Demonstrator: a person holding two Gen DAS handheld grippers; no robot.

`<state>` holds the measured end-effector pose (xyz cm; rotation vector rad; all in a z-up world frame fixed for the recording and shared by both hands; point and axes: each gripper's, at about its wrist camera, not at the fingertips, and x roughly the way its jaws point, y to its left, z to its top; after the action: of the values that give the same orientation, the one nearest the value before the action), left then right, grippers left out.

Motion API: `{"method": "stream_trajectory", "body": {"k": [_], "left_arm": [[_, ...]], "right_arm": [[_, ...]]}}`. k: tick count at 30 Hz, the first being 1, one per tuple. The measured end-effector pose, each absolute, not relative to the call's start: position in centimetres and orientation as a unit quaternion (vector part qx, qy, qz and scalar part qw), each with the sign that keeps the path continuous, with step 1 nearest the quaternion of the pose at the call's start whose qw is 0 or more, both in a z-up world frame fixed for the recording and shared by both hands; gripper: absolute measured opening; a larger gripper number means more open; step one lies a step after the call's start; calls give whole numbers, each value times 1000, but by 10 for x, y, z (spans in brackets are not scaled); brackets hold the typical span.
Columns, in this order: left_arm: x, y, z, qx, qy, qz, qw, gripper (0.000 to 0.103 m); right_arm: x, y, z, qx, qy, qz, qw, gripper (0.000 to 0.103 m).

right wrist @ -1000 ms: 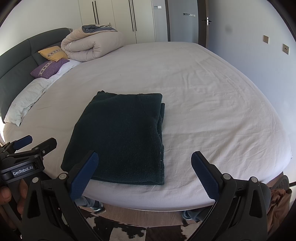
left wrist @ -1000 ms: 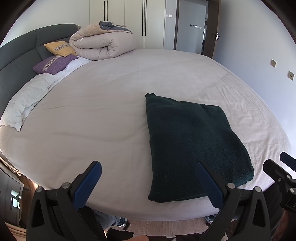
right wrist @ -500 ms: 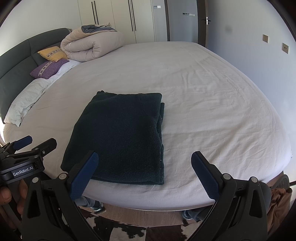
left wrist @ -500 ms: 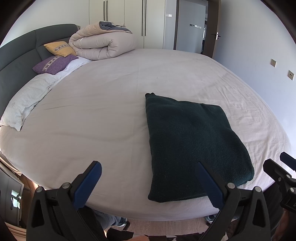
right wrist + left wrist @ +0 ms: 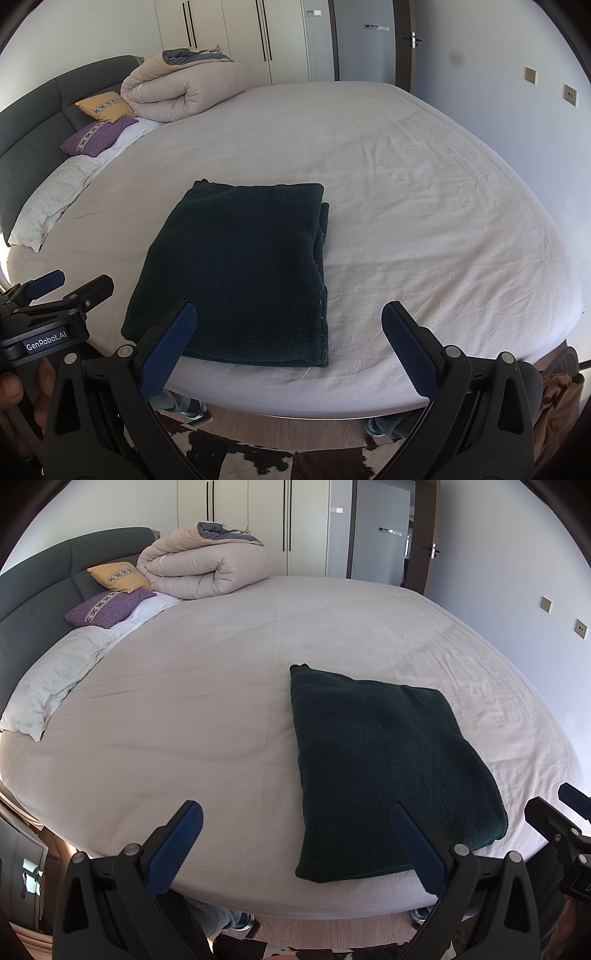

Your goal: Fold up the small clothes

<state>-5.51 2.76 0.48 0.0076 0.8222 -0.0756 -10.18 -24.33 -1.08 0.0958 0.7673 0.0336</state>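
A dark green garment [image 5: 384, 760] lies folded into a neat rectangle on the white bed sheet [image 5: 207, 701], close to the bed's near edge; it also shows in the right wrist view as the garment [image 5: 243, 273], with stacked layers along its right side. My left gripper [image 5: 295, 845] hangs open off the near edge, left of the garment, holding nothing. My right gripper [image 5: 288, 343] is open too, held back from the garment's near right corner. Each gripper shows in the other's view: the right one [image 5: 569, 812], the left one [image 5: 55, 291].
A rolled beige duvet [image 5: 207, 568] sits at the far end by the grey headboard [image 5: 33, 590], with a yellow cushion [image 5: 118, 576], a purple cushion [image 5: 107, 607] and a white pillow [image 5: 51, 686]. Wardrobe doors and a doorway stand beyond. A cowhide rug [image 5: 258, 458] lies below the bed edge.
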Motion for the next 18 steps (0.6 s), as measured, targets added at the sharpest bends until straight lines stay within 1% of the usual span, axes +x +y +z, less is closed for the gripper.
{"method": "stream_trajectory", "body": {"k": [18], "left_arm": [[-55, 31, 1, 8, 401, -41, 915, 103]], "right_arm": [[-103, -242, -14, 47, 376, 18, 925, 102]]}}
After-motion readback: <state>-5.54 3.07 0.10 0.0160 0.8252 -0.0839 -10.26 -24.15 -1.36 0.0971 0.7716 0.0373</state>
